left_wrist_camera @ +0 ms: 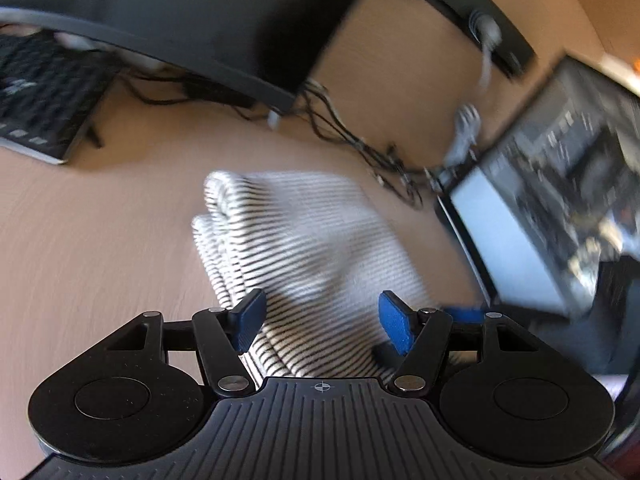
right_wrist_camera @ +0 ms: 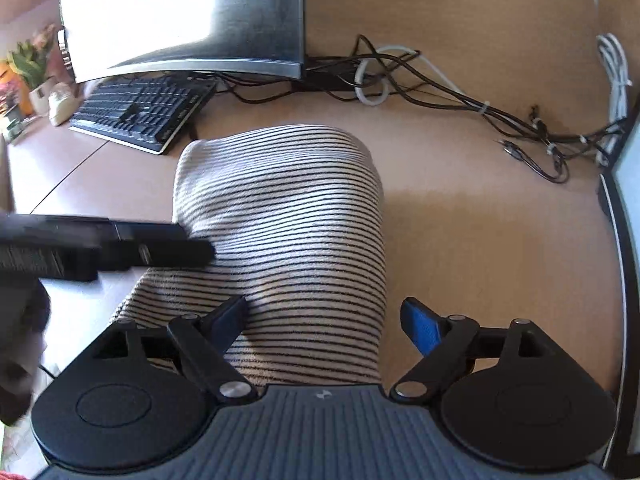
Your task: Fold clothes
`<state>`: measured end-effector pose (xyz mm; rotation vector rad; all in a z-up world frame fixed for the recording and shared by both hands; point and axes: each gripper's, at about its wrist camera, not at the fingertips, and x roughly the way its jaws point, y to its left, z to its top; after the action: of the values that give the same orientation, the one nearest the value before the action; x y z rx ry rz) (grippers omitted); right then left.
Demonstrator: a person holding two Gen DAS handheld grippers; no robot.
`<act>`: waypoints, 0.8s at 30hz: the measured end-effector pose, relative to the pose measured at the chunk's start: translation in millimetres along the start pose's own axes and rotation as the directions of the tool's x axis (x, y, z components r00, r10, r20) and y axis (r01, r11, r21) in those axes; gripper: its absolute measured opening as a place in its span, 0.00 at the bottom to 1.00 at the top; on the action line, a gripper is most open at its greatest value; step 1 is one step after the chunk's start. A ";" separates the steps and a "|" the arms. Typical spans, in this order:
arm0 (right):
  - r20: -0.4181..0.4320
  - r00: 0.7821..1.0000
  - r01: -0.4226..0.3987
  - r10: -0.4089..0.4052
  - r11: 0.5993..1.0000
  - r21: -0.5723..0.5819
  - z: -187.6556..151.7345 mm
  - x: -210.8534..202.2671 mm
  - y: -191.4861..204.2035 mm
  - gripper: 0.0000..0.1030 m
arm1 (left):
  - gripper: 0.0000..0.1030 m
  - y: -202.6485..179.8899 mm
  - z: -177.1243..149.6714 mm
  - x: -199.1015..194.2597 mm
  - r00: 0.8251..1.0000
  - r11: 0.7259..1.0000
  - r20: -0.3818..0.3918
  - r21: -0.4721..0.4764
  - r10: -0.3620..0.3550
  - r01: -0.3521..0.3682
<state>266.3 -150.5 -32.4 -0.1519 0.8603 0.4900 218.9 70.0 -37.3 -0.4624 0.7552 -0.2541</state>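
Note:
A white garment with thin black stripes (right_wrist_camera: pixel 288 220) lies folded into a narrow bundle on the wooden desk (right_wrist_camera: pixel 480 240). My right gripper (right_wrist_camera: pixel 324 324) is open just above its near end, with blue pads on either side of the cloth. My left gripper (left_wrist_camera: pixel 322 318) is open over the same garment (left_wrist_camera: pixel 304 240), its jaws straddling the near part; it also shows in the right wrist view (right_wrist_camera: pixel 176 248) as a dark bar reaching in from the left and touching the cloth's left side. The left wrist view is motion-blurred.
A curved monitor (right_wrist_camera: pixel 184 16) and a black keyboard (right_wrist_camera: pixel 140 108) stand at the back left. A tangle of black and white cables (right_wrist_camera: pixel 460 96) runs along the back. A computer case (left_wrist_camera: pixel 552 208) stands at the right. Plants (right_wrist_camera: pixel 28 64) sit at far left.

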 end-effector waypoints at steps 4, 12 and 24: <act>0.041 0.997 -0.063 0.064 0.998 -0.032 -8.1 4.0 -6.6 0.82 | 0.65 -14.7 -8.4 1.5 0.991 0.992 -0.030 0.006 0.128 -0.128; 0.135 0.959 -0.255 0.248 0.966 0.034 -10.2 -5.4 -41.9 0.78 | 0.63 -17.1 -29.6 13.7 0.989 0.991 -0.069 -0.041 0.128 -0.131; 0.062 0.911 -0.403 0.407 0.854 0.327 -4.1 39.9 -85.9 0.86 | 0.88 -4.3 -27.5 28.4 0.983 0.990 -0.143 -0.065 0.113 -0.123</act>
<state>326.0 -213.3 -70.9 0.3503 0.9770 0.7293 219.2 47.0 -69.6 -0.4708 0.9280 -0.1488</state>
